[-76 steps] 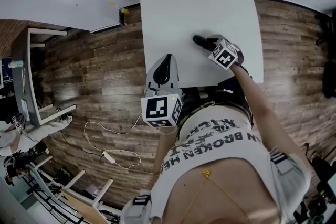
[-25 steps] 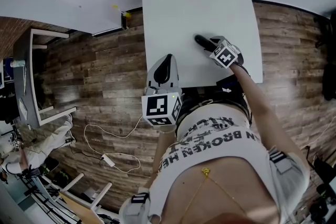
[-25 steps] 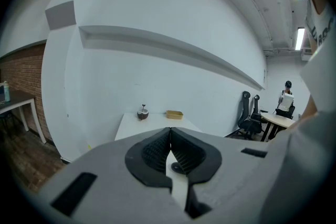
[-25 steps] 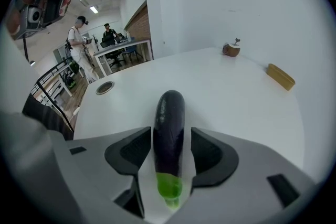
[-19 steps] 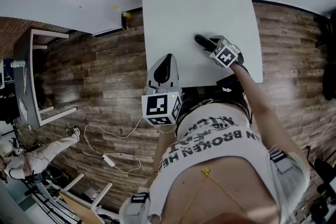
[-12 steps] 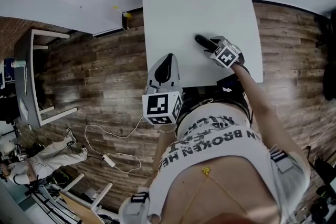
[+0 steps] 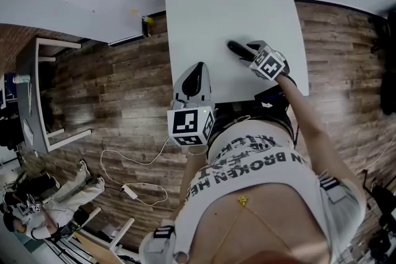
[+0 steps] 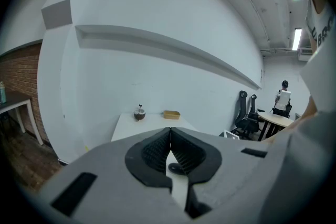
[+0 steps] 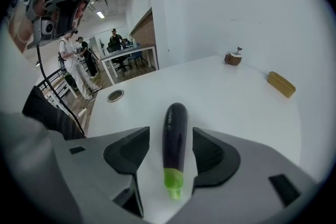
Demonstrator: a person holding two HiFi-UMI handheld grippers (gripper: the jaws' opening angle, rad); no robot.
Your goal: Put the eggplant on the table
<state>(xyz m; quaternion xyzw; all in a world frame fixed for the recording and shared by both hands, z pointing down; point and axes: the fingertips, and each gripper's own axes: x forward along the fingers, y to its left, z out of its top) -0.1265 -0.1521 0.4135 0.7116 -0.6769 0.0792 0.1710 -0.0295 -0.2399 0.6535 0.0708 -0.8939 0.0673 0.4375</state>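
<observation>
The dark purple eggplant point(image 9: 175, 139) with a green stem end lies on the white table point(image 9: 226, 97). My right gripper point(image 9: 170, 150) is open around it, and a gap shows between the eggplant and each pad. In the head view the eggplant point(image 7: 237, 49) pokes out to the left of the right gripper point(image 7: 255, 54), near the table's front right. My left gripper point(image 7: 193, 80) hangs at the table's near edge with its pads together and nothing between them; in its own view the left gripper point(image 8: 170, 150) points level over the table point(image 8: 137, 126).
A small brown cup-like object point(image 9: 233, 57) and a yellow block point(image 9: 281, 84) stand at the table's far end. A round hole point(image 9: 115, 95) sits in the tabletop on the left. People stand by desks point(image 9: 128, 52) in the background. Office chairs point(image 8: 247, 113) stand at the right.
The right gripper has lifted slightly off the eggplant, which stays lying on the table. The left gripper has kept still. A person at the lower left of the floor has moved.
</observation>
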